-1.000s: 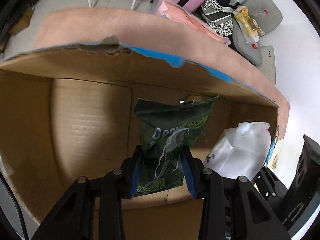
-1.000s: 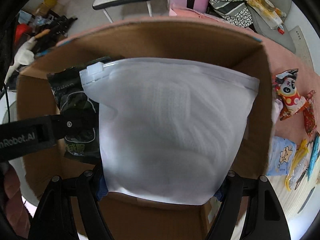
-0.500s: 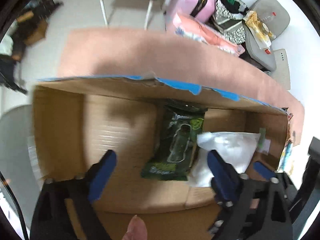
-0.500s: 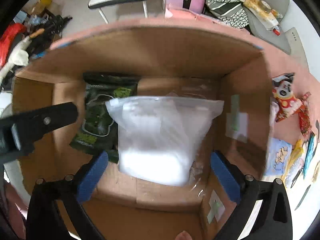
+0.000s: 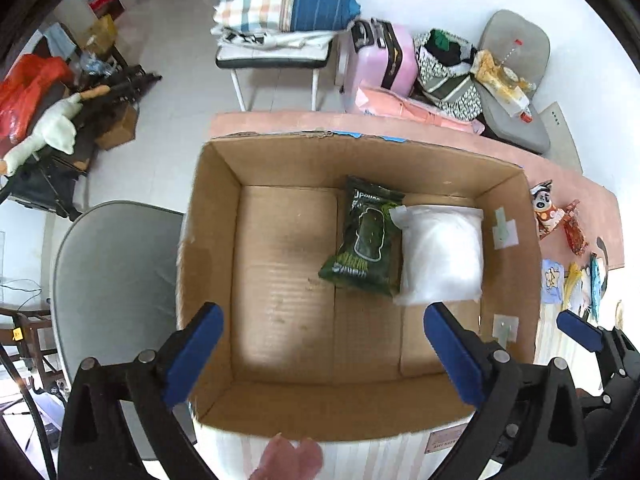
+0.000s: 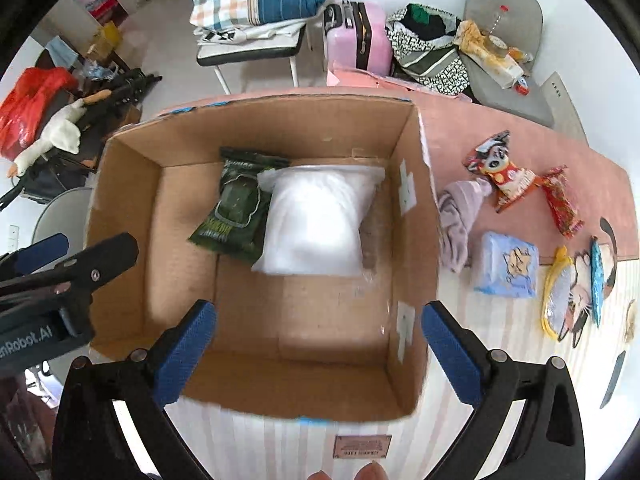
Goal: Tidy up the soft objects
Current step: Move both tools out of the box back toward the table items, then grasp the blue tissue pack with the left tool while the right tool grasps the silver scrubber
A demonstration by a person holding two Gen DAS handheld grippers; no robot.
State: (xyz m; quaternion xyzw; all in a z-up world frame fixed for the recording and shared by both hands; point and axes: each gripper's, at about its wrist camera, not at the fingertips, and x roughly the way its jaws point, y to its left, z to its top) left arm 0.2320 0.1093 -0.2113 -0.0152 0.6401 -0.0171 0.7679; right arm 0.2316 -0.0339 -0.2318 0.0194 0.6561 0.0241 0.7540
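Inside the box (image 6: 132, 216), two soft packs lie flat against the far wall, touching side by side: one dark green pouch (image 6: 236, 212) on the left and one white zip bag (image 6: 320, 220) on the right, the bag's edge lapping over the pouch. Most of the box floor is bare.

Both grippers hang above the near rim and hold nothing. The left gripper (image 5: 320, 356) has its fingers spread wide, and so does the right gripper (image 6: 320, 352).

By my reading the job is partly done: two items are in, and more wait on the tabletop to the right of the box. In the right wrist view I count one pale lilac cloth (image 6: 460, 216) just beside the box wall, one blue tissue pack (image 6: 506, 266), one cartoon snack bag (image 6: 500, 168), one red snack bag (image 6: 562, 200), and farther right one yellow-edged pouch (image 6: 558, 292) and one slim blue packet (image 6: 596, 280). That makes six left outside, though the last two sit at the warped edge and are hard to identify.
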